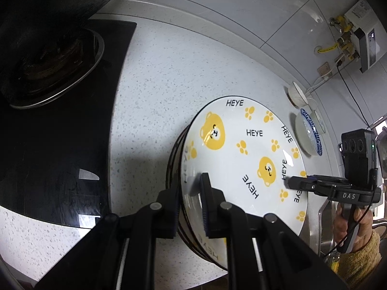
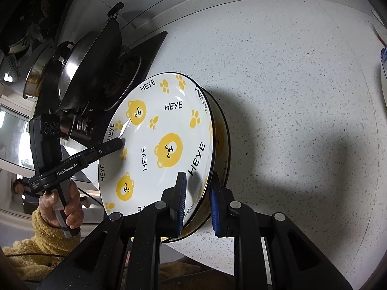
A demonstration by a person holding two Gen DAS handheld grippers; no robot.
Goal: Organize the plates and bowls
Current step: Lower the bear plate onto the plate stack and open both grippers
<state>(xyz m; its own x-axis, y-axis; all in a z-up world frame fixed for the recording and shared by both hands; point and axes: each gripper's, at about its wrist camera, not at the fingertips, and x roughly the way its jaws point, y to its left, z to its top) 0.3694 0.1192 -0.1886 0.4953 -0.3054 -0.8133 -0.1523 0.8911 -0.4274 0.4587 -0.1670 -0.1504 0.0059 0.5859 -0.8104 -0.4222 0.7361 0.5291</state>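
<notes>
A stack of round white ceramic plates printed with yellow bears and "HEYE" lettering [image 1: 244,154] sits low and centre-right in the left wrist view, on the speckled white stone countertop [image 1: 154,77]. The left gripper [image 1: 191,191] and right gripper [image 2: 197,188] each pinch opposite rims, jaws narrowed onto the stack. Gripping both sides likely balances the heavy stack, clear of the black glass stove [image 1: 60,145] at left.
</notes>
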